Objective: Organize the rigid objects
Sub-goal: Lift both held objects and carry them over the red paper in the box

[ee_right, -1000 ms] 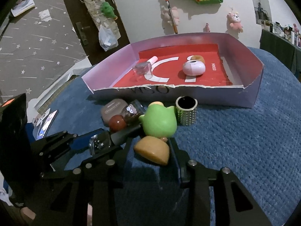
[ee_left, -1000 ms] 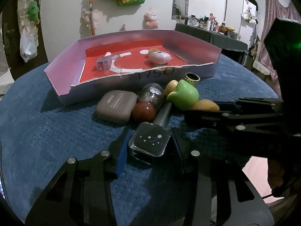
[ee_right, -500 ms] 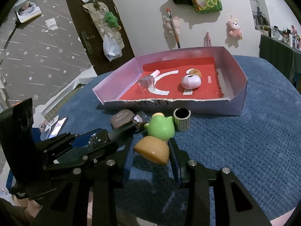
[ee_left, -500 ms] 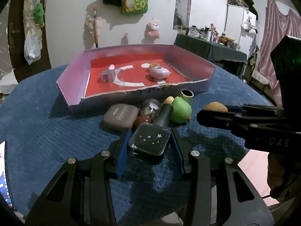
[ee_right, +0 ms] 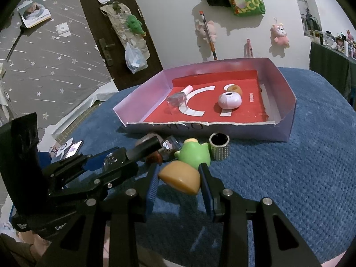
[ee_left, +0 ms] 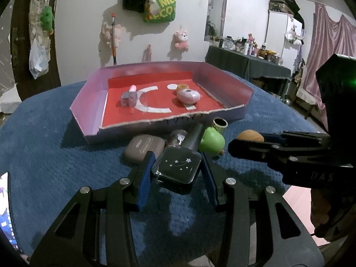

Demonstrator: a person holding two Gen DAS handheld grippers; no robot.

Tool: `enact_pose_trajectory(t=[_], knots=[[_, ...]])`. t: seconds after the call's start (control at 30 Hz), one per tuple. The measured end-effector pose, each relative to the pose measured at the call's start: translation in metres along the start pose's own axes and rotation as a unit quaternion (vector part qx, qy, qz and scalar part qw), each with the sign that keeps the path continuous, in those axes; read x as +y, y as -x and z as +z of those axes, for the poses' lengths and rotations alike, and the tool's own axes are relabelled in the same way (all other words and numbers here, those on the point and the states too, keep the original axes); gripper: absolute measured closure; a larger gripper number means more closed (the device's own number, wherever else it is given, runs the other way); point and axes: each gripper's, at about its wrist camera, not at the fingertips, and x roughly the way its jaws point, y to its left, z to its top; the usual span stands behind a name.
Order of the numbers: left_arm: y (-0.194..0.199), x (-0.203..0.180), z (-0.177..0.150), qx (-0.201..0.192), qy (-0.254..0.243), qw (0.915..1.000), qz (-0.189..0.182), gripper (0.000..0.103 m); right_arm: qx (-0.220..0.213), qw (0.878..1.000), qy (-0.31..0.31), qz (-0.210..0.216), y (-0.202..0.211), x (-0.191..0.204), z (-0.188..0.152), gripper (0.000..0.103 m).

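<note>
The dark bottle with a star-printed square body sits clamped between the blue pads of the left gripper at lower centre of the left wrist view, its black cap pointing up toward the tray. In the right wrist view the tan rounded piece is pinched the same way by the right gripper, low and centre. Both claws are narrow, closed on their loads, and both loads look lifted clear of the blue cloth, which suggests each is on its way to the tray.

The pink-walled tray with a red floor lies just above centre in both views and holds 3 things: a clear bottle at left, a pale pink pod and a brown ring behind it at right. Its torn front wall is low, an easy edge to pass over.

Just in front of that wall, 4 or 5 items wait together: a grey case, a green toy, a studded cup, and a glittery piece beside a reddish ball.

The bottle's cap hides much of the glittery piece in the left view, and the reddish ball is partly covered by the left gripper in the right view. The tan piece's shape is hard to name.
</note>
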Motion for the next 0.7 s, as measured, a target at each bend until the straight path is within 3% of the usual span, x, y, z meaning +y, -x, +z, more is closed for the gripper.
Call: enact_pose_trajectory(t=[0.7], knots=[[-0.014, 0.022, 0.057, -0.024, -0.002, 0.9997, -0.01, 0.063, -0.018, 0.999, 0.034, -0.003, -0.014, -0.005, 0.059, 0.064]])
